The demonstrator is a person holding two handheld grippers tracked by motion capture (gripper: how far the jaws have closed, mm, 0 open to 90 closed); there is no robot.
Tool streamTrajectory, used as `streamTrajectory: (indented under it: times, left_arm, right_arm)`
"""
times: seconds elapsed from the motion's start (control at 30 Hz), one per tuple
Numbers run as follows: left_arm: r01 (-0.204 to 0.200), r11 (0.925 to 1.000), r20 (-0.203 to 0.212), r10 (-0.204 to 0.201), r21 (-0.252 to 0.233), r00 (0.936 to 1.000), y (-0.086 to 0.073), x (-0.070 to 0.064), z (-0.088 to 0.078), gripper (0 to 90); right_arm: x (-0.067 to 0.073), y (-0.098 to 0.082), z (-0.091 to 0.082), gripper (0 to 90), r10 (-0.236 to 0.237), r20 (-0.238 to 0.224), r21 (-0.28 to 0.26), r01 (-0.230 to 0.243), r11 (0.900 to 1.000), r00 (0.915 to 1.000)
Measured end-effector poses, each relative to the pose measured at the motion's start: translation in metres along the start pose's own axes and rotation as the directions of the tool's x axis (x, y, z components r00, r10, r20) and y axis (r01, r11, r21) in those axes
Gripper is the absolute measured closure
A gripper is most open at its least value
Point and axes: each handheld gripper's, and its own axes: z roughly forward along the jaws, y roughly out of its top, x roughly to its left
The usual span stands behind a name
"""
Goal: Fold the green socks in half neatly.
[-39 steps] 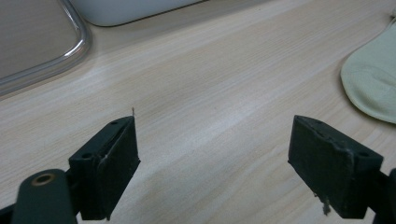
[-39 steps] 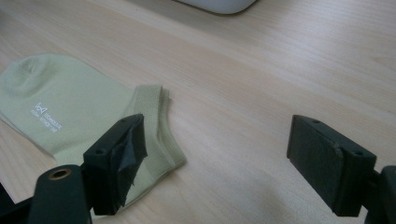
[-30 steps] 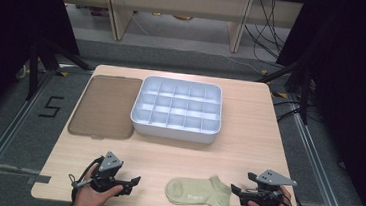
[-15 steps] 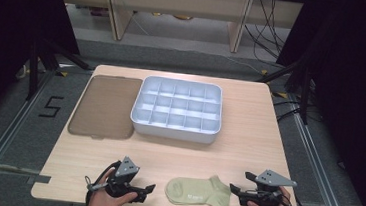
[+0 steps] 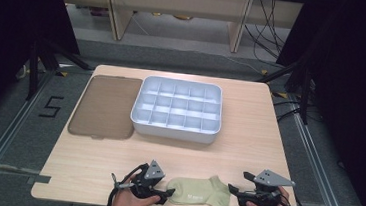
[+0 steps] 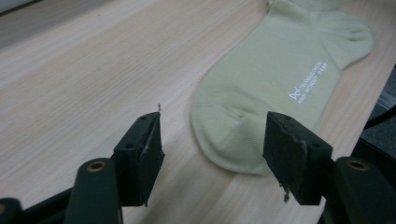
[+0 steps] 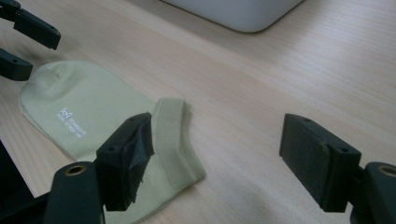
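The left gripper (image 5: 162,197) has slid in to the toe of the pale green sock (image 5: 198,191) lying flat at the worktop's (image 5: 247,154) near edge, its fingers just closing partway around the toe — not yet pinching; the right gripper (image 5: 233,193) waits at the cuff, fingers wide and empty — a two-ended pickup looks imminent.

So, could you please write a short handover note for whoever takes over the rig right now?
Left gripper: jaws have just been closing, astride the toe of the sock, not pressing it yet.
Right gripper: open, at the sock's cuff end, holding nothing.
Sock lies flat at the near table edge; divided tray and brown mat sit behind.
Done: approach. Left: grip the sock.
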Motion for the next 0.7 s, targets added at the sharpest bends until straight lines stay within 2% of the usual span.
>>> streamTrajectory:
  times: [0.03, 0.1, 0.13, 0.3, 0.33, 0.37, 0.43, 0.47, 0.53, 0.57, 0.6, 0.7]
  left_arm:
    - [-0.007, 1.0000, 0.006, 0.007, 0.000, 1.0000, 0.001, -0.002, 0.001, 39.4]
    - [-0.008, 1.0000, 0.015, 0.008, -0.001, 0.9999, 0.002, -0.006, 0.002, 41.0]
    - [-0.008, 1.0000, 0.015, 0.008, -0.001, 0.9999, 0.002, -0.006, 0.002, 41.8]
    - [-0.031, 0.9991, 0.006, 0.030, 0.031, 0.9995, 0.001, -0.009, 0.008, 46.9]
    - [-0.031, 0.9991, 0.008, 0.031, 0.030, 0.9995, -0.001, -0.009, 0.012, 52.2]
    - [-0.035, 0.9990, 0.009, 0.034, 0.029, 0.9994, -0.001, -0.010, 0.012, 54.8]
    - [-0.031, 0.9992, 0.014, 0.031, 0.026, 0.9994, -0.001, -0.010, 0.011, 57.3]
    - [-0.031, 0.9993, 0.009, 0.031, 0.021, 0.9995, -0.001, -0.009, 0.011, 62.0]
    - [-0.027, 0.9996, 0.004, 0.027, 0.003, 0.9996, -0.002, -0.010, 0.011, 69.4]
    - [-0.032, 0.9995, 0.003, 0.032, -0.003, 0.9995, -0.002, -0.009, 0.012, 71.6]
    - [-0.028, 0.9996, 0.010, 0.028, -0.006, 0.9996, -0.002, -0.009, 0.011, 77.4]
    - [-0.032, 0.9992, 0.000, 0.032, -0.022, 0.9995, -0.001, -0.009, 0.010, 81.8]
  right_arm:
    - [0.001, 0.000, 0.000, 26.4, 0.013, -0.005, 0.003, -0.013, 1.000, 0.9999]
    - [0.001, 0.000, 0.000, 26.4, 0.008, -0.011, 0.008, -0.008, 1.000, 0.9999]
    - [-0.001, 0.000, 0.001, 26.4, -0.023, -0.001, 0.002, 0.023, 1.000, 0.9997]
    - [0.001, 0.000, 0.001, 26.4, -0.003, -0.012, 0.004, 0.003, 1.000, 0.9999]
    - [0.000, 0.001, 0.001, 26.5, -0.030, -0.006, -0.001, 0.030, 1.000, 0.9995]
    - [0.002, 0.000, 0.002, 26.6, 0.006, -0.021, -0.001, -0.006, 1.000, 0.9998]
    - [0.002, 0.000, 0.002, 26.9, -0.006, -0.018, -0.008, 0.006, 1.000, 0.9998]
    - [0.003, 0.000, 0.002, 27.6, 0.005, -0.019, 0.001, -0.005, 1.000, 0.9998]
    - [0.000, 0.001, 0.002, 29.0, -0.046, -0.012, -0.008, 0.046, 0.999, 0.9989]
    - [0.000, 0.001, 0.002, 29.8, -0.046, -0.014, -0.007, 0.046, 0.999, 0.9988]
    - [0.000, 0.001, 0.003, 30.5, -0.053, -0.032, -0.013, 0.052, 0.999, 0.9981]
    - [0.002, 0.001, 0.002, 31.9, -0.043, -0.037, 0.000, 0.043, 0.999, 0.9984]
